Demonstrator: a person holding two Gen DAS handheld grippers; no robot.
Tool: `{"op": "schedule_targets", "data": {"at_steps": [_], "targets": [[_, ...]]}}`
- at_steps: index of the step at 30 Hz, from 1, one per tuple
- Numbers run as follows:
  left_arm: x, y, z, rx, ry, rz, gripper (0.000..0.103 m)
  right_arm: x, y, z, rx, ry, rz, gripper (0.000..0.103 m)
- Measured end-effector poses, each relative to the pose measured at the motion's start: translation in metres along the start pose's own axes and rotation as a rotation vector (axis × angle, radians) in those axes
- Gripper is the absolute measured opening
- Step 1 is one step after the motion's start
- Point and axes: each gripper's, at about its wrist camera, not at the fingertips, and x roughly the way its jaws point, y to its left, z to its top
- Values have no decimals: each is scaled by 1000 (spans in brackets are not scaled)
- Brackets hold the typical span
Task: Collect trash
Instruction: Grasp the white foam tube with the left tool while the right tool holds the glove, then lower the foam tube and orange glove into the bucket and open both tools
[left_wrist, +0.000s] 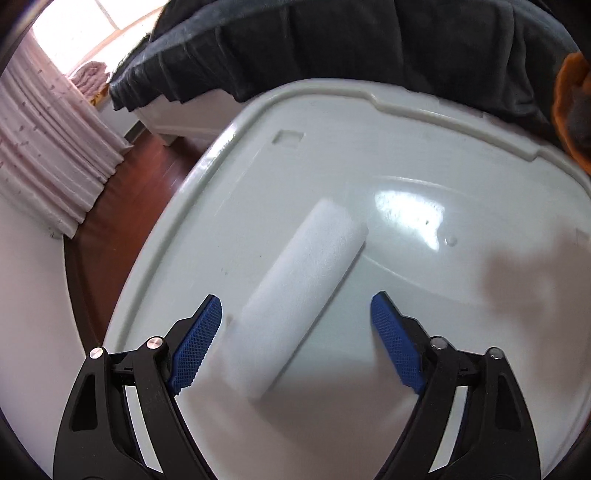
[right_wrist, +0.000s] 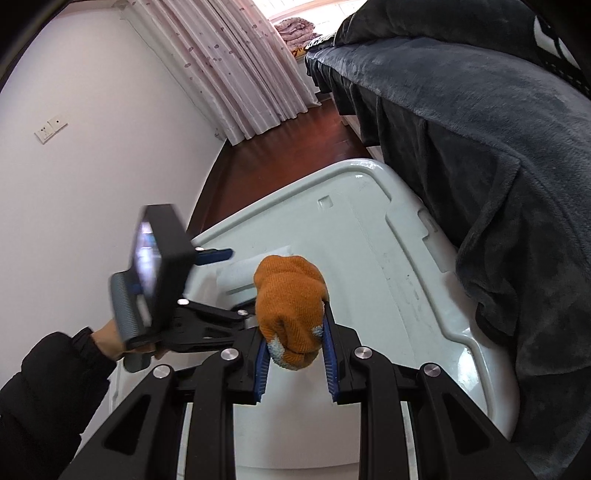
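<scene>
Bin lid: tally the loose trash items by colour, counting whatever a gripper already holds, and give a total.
White: 1, the foam block lying on the bin lid between the open fingers of the left gripper.
Orange: 1, the knit glove clamped in the right gripper.
Total: 2
</scene>
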Motion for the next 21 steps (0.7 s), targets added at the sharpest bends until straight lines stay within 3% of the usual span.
{"op": "schedule_targets", "data": {"at_steps": [2,4,5,7,12,15,21], "targets": [[4,8,0,-75,2,-54,79,2,1,0,-6,4,-3,24],[6,15,-4,-153,-1,-152,56,4,2,0,-4,9,-3,24],[5,15,-5,-166,-11,-129,49,5,2,0,-2,12,0,24],[3,15,-7,-180,-17,-117,22,5,4,0,-6,12,0,25],[-2,2,-11,-251,-4,-25,19,7,8,1,-22,9,-9,25],[-5,0,-15,-329,17,-19,19,9,11,1,-27,15,-4,25],[-38,-7,-46,-518,103,70,19,17,24,3,-33,38,34,25]]}}
